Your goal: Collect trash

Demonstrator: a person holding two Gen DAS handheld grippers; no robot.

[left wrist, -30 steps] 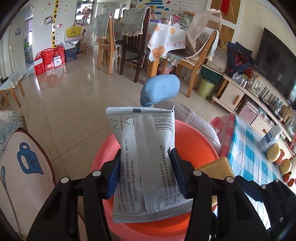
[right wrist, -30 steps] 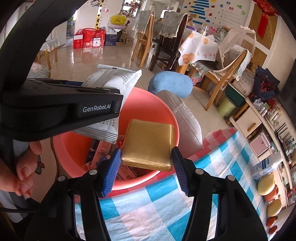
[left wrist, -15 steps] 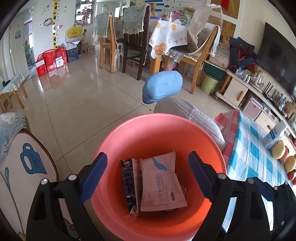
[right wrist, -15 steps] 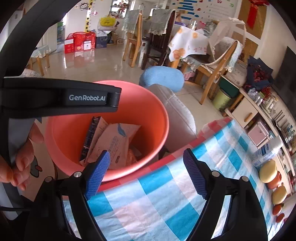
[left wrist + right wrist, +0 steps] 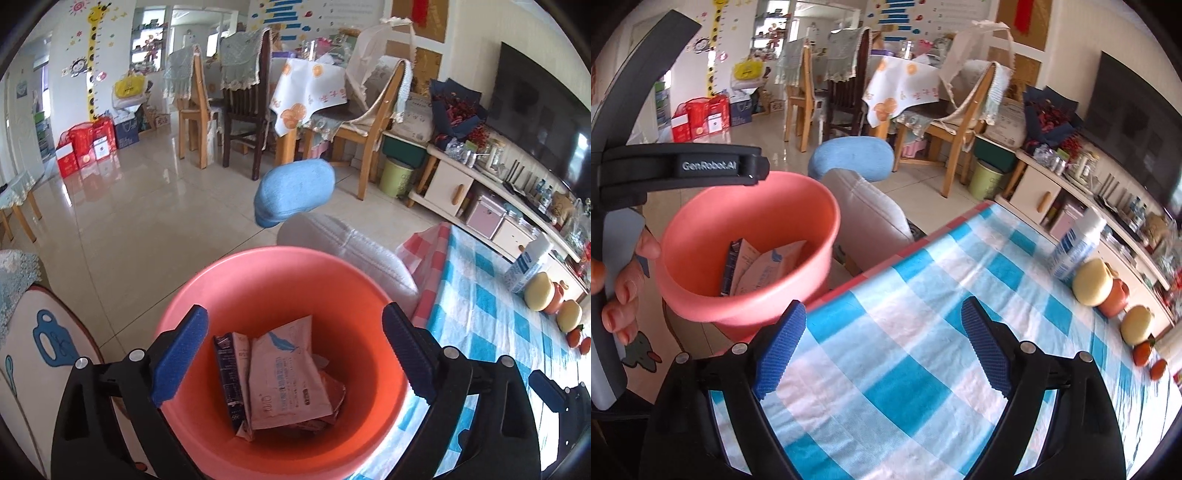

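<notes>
An orange-pink plastic bucket (image 5: 258, 280) stands beside the table; it also shows in the right wrist view (image 5: 768, 206). Inside lie a white wrapper with a blue feather (image 5: 288, 373), a dark carton (image 5: 229, 380) and other packets. My left gripper (image 5: 291, 354) is open and empty above the bucket's mouth. My right gripper (image 5: 882, 343) is open and empty over the blue-checked tablecloth (image 5: 923, 332), right of the bucket. The left gripper's body (image 5: 683, 166) and the hand holding it show in the right wrist view.
A grey chair back (image 5: 351, 247) with a blue cushion (image 5: 295, 192) stands behind the bucket. On the table's far end are a white-blue bottle (image 5: 1071, 247), round lidded jars (image 5: 1097, 284) and small red fruits (image 5: 1145, 354). Dining chairs and a TV cabinet lie beyond.
Both grippers opened: the left dropped the grey packet and the right dropped the gold packet into the bucket. The right gripper then swung right, over the tablecloth.
</notes>
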